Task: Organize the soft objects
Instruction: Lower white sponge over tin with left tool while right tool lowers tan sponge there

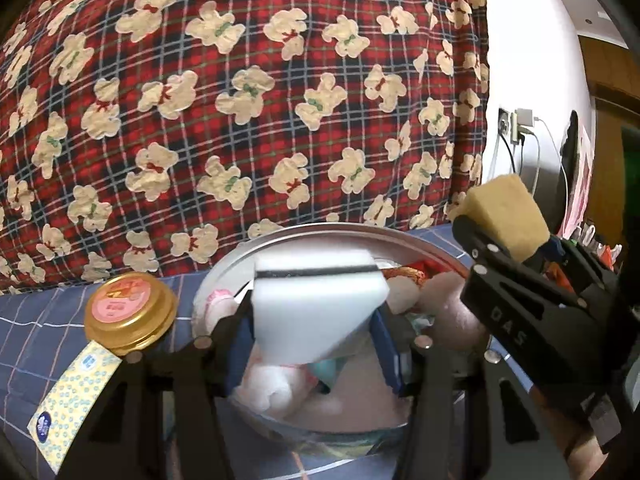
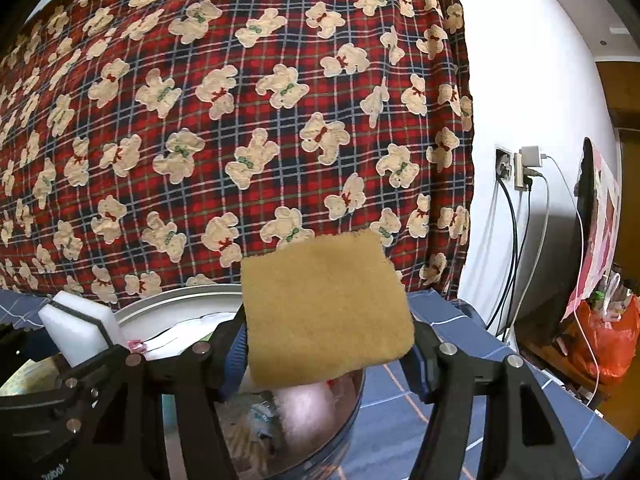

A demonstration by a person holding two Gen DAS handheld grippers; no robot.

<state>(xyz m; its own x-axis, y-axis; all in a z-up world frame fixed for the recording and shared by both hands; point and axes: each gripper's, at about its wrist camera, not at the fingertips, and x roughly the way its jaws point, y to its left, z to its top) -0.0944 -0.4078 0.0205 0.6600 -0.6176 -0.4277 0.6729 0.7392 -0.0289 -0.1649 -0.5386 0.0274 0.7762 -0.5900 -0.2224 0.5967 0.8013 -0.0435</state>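
The left gripper (image 1: 316, 316) is pinching a white sponge (image 1: 320, 288) between half-spread jaws, holding it above the metal bowl (image 1: 320, 236) of soft toys. Just beside it, the right gripper (image 2: 326, 344) is clamping a tan sponge (image 2: 324, 312) over the same bowl's rim, before the plaid bear-print blanket (image 2: 240, 120).

Two handheld grippers in matte black: the left gripper (image 1: 316, 344) carries angular, strutted finger arms studded with round silver screw heads, its jaws lined with blue pads. The right gripper (image 2: 328, 356) is built alike, with silver screws at the finger joints and blue pads showing at 9 and 3 o'clock of its jaws. Seen from the left camera, at 3 o'clock, its black side bears pale stamped letters reading "DAS".
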